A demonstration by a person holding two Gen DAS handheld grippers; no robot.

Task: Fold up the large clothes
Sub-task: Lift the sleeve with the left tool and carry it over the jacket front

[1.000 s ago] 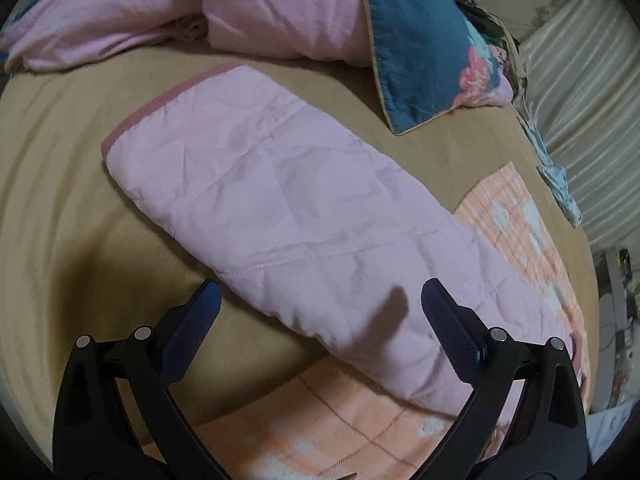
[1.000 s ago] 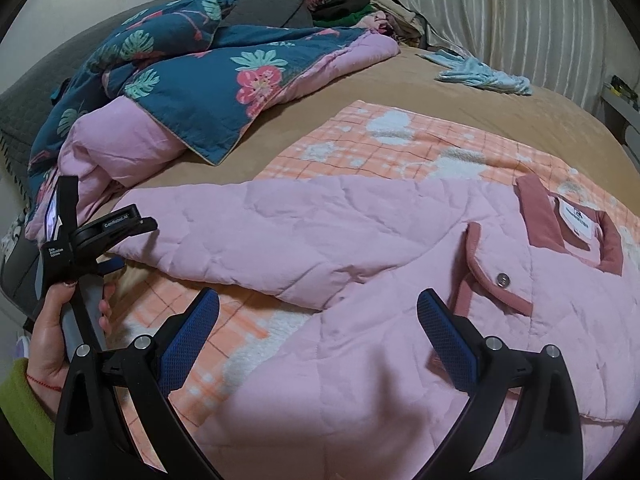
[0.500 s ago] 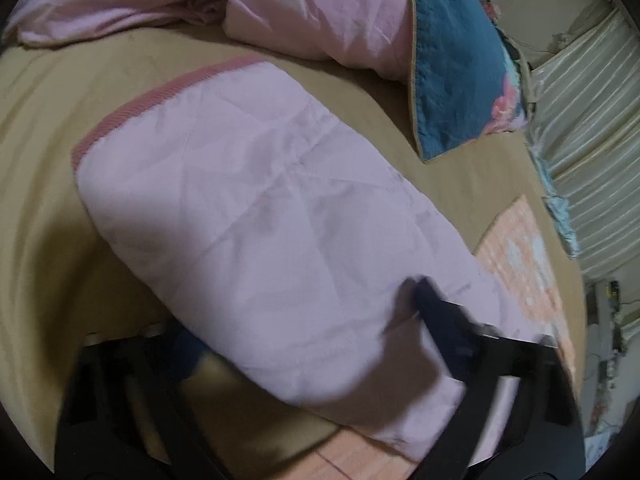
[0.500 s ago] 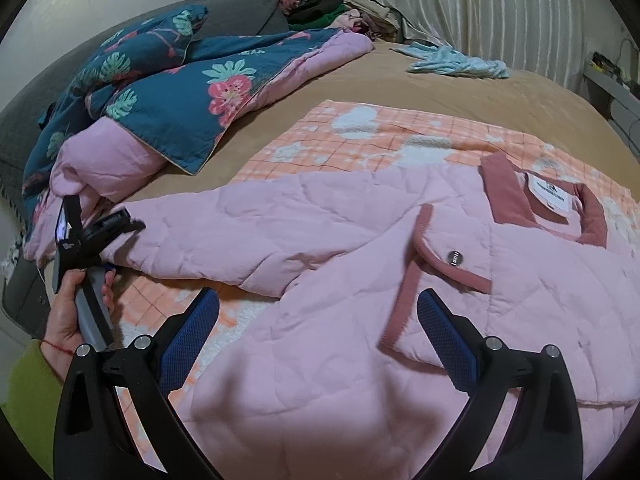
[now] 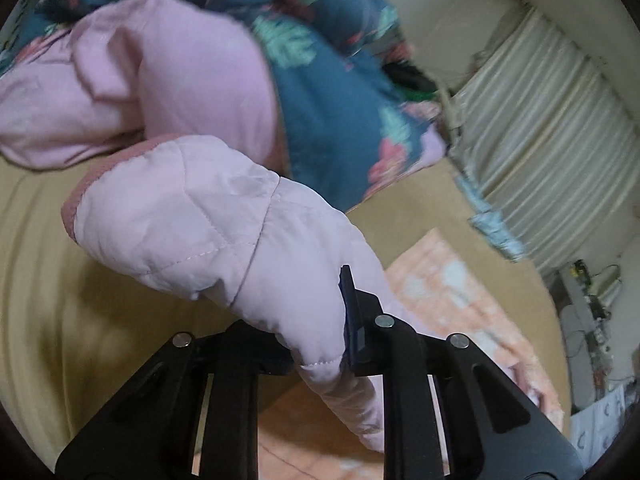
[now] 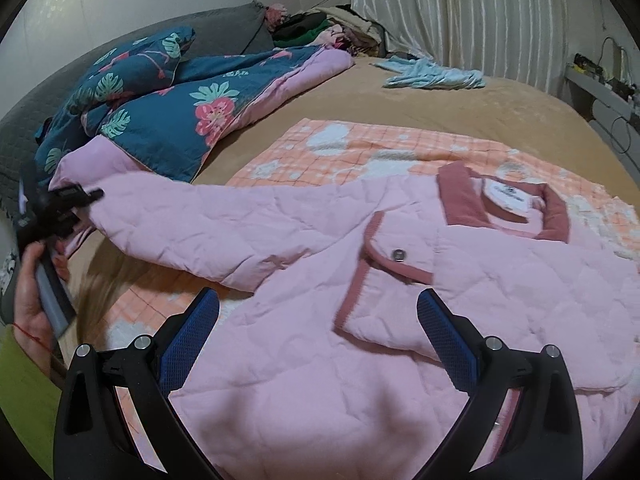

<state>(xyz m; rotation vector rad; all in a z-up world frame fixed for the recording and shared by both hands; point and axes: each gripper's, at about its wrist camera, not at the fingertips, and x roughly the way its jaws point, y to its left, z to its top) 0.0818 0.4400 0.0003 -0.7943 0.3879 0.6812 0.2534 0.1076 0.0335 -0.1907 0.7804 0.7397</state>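
bed: tan sheet (image 6: 472,116) fills the scene, with a peach checked blanket (image 6: 360,152) spread across its middle; a striped curtain (image 6: 460,12) hangs at 12 to 1 o'clock.
jacket: pink quilted jacket (image 6: 320,340) lies front up on the blanket, its dusty-rose collar (image 6: 556,216) at 2 o'clock and a snap button (image 6: 399,255) near the centre of the right wrist view.
sleeve: sleeve (image 5: 208,232) runs out from the jacket toward 9 o'clock in the right wrist view, its cuff end raised off the sheet.
left gripper: left gripper (image 5: 320,344) is clamped on the sleeve, quilted fabric bunched between the jaws; the person's hand (image 6: 32,304) holds its handle at 8 o'clock in the right wrist view.
right gripper: right gripper (image 6: 320,336) hovers over the jacket's front with jaws wide apart and nothing between them.
bedding: teal floral quilt (image 6: 168,108) with pink lining is heaped at 10 to 11 o'clock.
other laundry: light blue garment (image 6: 432,74) lies on the sheet near the curtain.
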